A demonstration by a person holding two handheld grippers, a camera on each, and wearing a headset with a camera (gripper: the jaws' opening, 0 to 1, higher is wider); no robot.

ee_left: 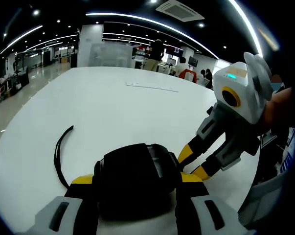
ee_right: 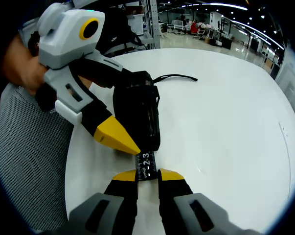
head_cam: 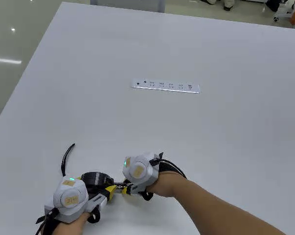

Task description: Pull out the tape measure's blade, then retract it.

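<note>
Black case of the tape measure point(ee_right: 137, 110) low on the white table point(head_cam: 196, 142), near edge, left of centre. Clamped side to side between the yellow-tipped jaws of the left gripper point(ee_left: 137, 179), approaching from the near left. Just to its right, the right gripper point(ee_right: 147, 175), tips turned leftward toward the case and closed together on the end of the blade point(ee_right: 146, 160). Only a short stretch of blade drawn out, printed numbers 2 and 3 readable between case mouth and jaw tips. Tips of both grippers nearly touching beside the case. Thin black strap point(head_cam: 66, 155) trailing from the case, curling away to the far left over the tabletop. Farther off, well apart from everything, a white power strip point(head_cam: 166, 86) flat on the table.
</note>
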